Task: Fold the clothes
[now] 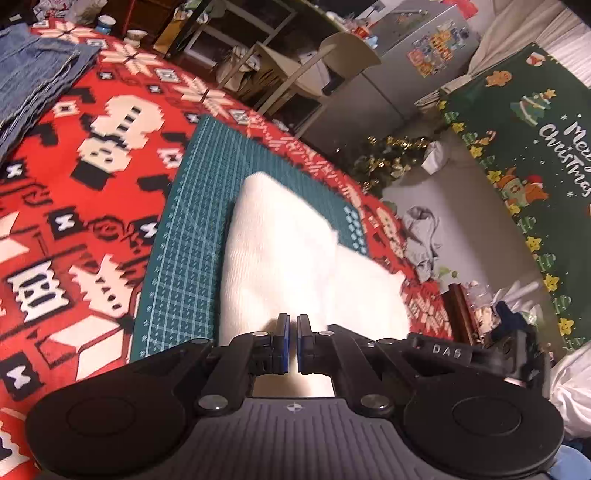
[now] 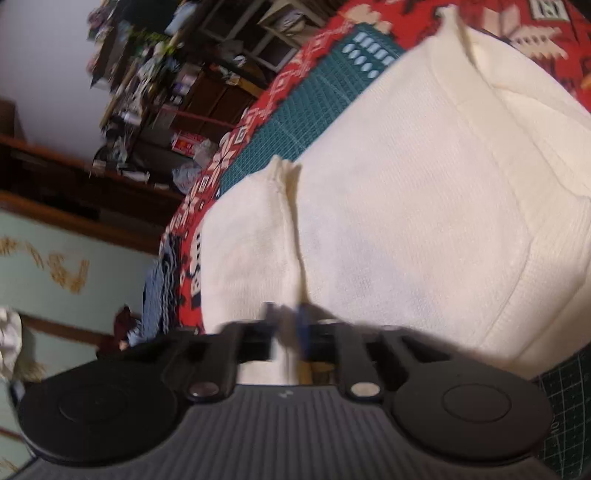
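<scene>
A white knit garment (image 1: 280, 251) lies on a green cutting mat (image 1: 192, 240) and rises in a peaked fold toward my left gripper (image 1: 293, 326). That gripper is shut on the garment's near edge, with white cloth showing in the narrow slit between its blue pads. In the right wrist view the same white garment (image 2: 406, 221) fills most of the picture, with a seam ridge running down to my right gripper (image 2: 286, 321). This gripper is motion-blurred, and its jaws stand close together with a pinch of the cloth between them.
The mat sits on a red Christmas-patterned tablecloth (image 1: 74, 184). Folded denim (image 1: 29, 81) lies at the far left, with cups (image 1: 105, 24) behind it. Past the table edge are a chair (image 1: 295, 70), a fridge (image 1: 406, 59), a green Christmas banner (image 1: 524, 147) and cluttered shelves (image 2: 147, 74).
</scene>
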Action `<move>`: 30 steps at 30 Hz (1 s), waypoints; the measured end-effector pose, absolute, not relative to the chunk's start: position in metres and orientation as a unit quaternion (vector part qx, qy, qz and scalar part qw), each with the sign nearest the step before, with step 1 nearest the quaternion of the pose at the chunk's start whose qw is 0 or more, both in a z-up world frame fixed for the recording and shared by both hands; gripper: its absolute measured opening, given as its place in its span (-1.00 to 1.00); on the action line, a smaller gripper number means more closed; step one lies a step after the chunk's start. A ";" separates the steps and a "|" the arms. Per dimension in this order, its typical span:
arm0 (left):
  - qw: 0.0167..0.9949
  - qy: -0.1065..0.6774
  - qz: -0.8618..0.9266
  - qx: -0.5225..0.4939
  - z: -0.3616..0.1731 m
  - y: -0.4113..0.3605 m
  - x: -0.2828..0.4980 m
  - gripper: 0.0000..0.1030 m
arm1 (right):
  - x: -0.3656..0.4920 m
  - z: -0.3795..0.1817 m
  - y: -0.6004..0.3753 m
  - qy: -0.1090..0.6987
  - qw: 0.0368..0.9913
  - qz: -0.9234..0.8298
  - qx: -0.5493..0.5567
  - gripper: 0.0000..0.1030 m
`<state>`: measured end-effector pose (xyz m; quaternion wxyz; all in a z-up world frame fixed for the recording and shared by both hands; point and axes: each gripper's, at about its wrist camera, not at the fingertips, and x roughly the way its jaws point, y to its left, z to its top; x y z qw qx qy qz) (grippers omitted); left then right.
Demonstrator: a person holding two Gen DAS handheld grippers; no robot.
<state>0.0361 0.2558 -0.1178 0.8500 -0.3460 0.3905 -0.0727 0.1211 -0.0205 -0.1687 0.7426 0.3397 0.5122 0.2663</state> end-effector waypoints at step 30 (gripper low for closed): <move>0.846 0.427 -0.067 -0.311 -0.119 0.236 0.002 -0.94 | 0.065 -0.127 -0.041 0.513 0.778 0.264 0.248 -0.46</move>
